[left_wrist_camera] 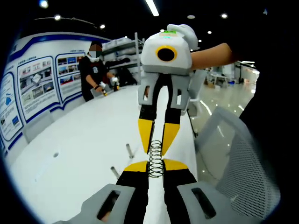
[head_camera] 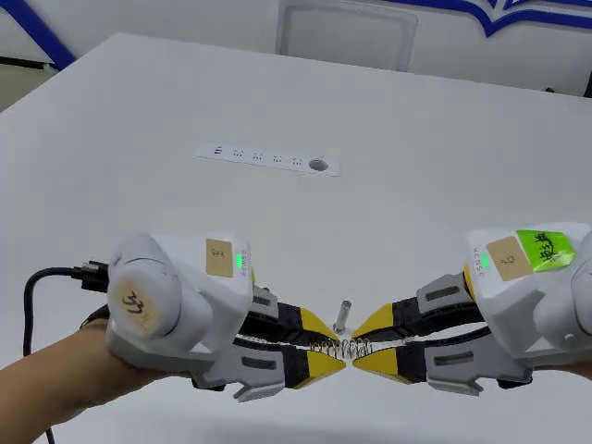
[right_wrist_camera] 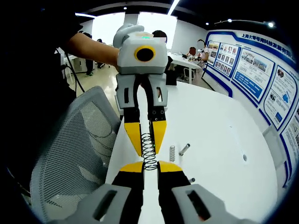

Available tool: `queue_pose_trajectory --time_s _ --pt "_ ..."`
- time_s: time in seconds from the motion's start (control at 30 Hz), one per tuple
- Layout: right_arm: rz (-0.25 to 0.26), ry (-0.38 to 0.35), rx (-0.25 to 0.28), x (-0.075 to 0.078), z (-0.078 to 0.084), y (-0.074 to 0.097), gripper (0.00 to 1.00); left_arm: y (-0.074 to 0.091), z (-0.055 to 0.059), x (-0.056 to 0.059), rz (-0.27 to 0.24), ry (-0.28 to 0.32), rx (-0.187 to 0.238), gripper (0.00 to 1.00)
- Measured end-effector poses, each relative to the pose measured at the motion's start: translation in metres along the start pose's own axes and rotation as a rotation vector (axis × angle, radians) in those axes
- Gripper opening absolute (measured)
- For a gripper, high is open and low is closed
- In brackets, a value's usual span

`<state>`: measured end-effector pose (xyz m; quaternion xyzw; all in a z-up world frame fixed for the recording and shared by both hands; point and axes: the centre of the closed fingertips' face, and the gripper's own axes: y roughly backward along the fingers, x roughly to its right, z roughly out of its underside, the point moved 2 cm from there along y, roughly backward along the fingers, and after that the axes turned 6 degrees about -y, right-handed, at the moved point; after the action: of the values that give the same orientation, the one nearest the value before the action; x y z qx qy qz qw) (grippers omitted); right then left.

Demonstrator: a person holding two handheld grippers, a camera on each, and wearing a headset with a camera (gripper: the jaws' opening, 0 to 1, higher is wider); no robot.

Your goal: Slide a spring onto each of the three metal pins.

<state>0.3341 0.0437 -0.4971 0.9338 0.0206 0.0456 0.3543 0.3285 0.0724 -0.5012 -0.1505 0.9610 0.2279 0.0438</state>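
Item: coil spring (head_camera: pixel 347 348), strung level between the two tips, long axis left to right. Clamped narrow at one end by left gripper (head_camera: pixel 333 348), at the other by right gripper (head_camera: pixel 359 350), tip facing tip. Nearest metal pin (head_camera: pixel 343 316) just beyond the spring's middle, about equally near both; probably one end to free first.

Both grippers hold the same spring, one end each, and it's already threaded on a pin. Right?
Not threaded. The spring spans free between the left gripper and right gripper, one end each. The pin sits apart on the table, as the right gripper view shows.
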Motion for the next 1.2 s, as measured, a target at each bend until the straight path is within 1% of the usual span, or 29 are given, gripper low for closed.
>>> queue_pose_trajectory --time_s 0.1,0.2,0.37,0.47,0.63,0.7,0.8,0.9,0.97,1.0,1.07,1.1,1.17,1.2 --pt "0.001 -0.013 0.024 0.000 -0.005 0.003 0.11 0.001 -0.003 0.000 -0.004 -0.021 -0.008 0.10" --pt "0.002 -0.028 0.053 0.001 -0.010 0.005 0.11 0.002 -0.002 -0.002 -0.009 -0.040 -0.022 0.10" --pt "-0.008 -0.041 0.074 0.000 -0.014 0.006 0.11 0.003 -0.002 -0.003 -0.011 -0.044 -0.032 0.10" --pt "-0.022 -0.064 0.109 -0.002 -0.020 0.008 0.11 0.003 -0.001 -0.002 -0.013 -0.050 -0.038 0.10" --pt "-0.021 -0.068 0.118 -0.002 -0.022 0.006 0.11 0.003 0.000 -0.003 -0.019 -0.054 -0.045 0.10" --pt "-0.020 -0.073 0.130 -0.001 -0.024 0.006 0.11 0.003 0.001 -0.004 -0.022 -0.052 -0.045 0.10" --pt "-0.012 -0.084 0.153 0.002 -0.028 0.008 0.11 0.004 -0.001 -0.008 -0.034 -0.044 -0.036 0.10" --pt "0.005 -0.101 0.190 0.006 -0.034 0.012 0.11 0.006 -0.005 -0.012 -0.049 -0.030 -0.015 0.10" --pt "0.017 -0.119 0.210 0.010 -0.037 0.015 0.11 0.007 -0.009 -0.016 -0.060 -0.037 -0.006 0.10" --pt "0.021 -0.132 0.221 0.012 -0.039 0.017 0.11 0.008 -0.011 -0.018 -0.061 -0.040 -0.003 0.10" --pt "0.017 -0.183 0.268 0.014 -0.046 0.019 0.11 0.008 -0.014 -0.020 -0.059 -0.044 0.004 0.10" --pt "0.026 -0.187 0.284 0.018 -0.048 0.022 0.12 0.008 -0.017 -0.023 -0.063 -0.049 0.009 0.10" --pt "0.036 -0.185 0.297 0.021 -0.052 0.024 0.11 0.008 -0.020 -0.027 -0.070 -0.049 0.013 0.10" --pt "0.039 -0.185 0.312 0.022 -0.056 0.025 0.11 0.008 -0.022 -0.028 -0.073 -0.050 0.018 0.10"
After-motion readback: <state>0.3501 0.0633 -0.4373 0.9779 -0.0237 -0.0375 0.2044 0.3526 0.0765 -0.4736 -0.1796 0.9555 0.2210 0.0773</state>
